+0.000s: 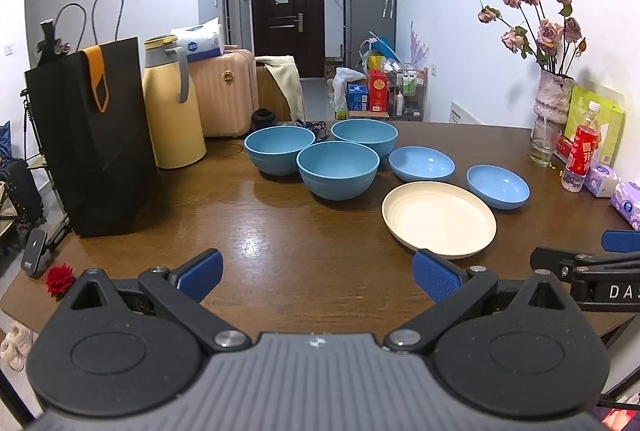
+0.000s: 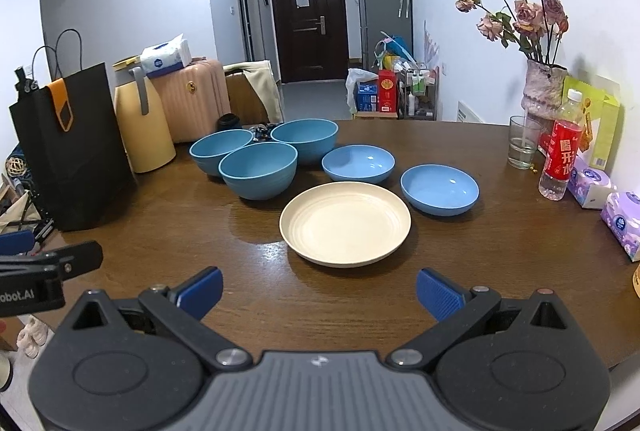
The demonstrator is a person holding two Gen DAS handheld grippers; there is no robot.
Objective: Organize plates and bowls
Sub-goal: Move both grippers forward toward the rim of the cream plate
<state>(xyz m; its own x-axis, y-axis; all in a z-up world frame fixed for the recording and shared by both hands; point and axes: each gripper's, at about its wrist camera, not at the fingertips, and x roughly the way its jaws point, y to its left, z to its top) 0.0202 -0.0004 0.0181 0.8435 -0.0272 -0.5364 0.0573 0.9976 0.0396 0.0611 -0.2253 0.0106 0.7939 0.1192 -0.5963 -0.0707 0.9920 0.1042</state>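
Three deep blue bowls stand together on the brown table (image 1: 280, 251): a near one (image 1: 338, 171) (image 2: 258, 171), a far left one (image 1: 279, 149) (image 2: 220, 151) and a far right one (image 1: 365, 138) (image 2: 305, 139). Two shallow blue dishes (image 1: 422, 163) (image 1: 498, 187) lie to their right; they also show in the right wrist view (image 2: 359, 163) (image 2: 439, 189). A cream plate (image 1: 439, 219) (image 2: 345, 223) lies nearest. My left gripper (image 1: 318, 277) is open and empty above the table's front. My right gripper (image 2: 320, 291) is open and empty, just short of the cream plate.
A black paper bag (image 1: 96, 135) and a yellow thermos jug (image 1: 172, 103) stand at the table's left. A vase of dried roses (image 1: 552, 95), a glass (image 1: 545, 143), a red-labelled bottle (image 1: 582, 151) and tissue packs (image 1: 628, 201) line the right side.
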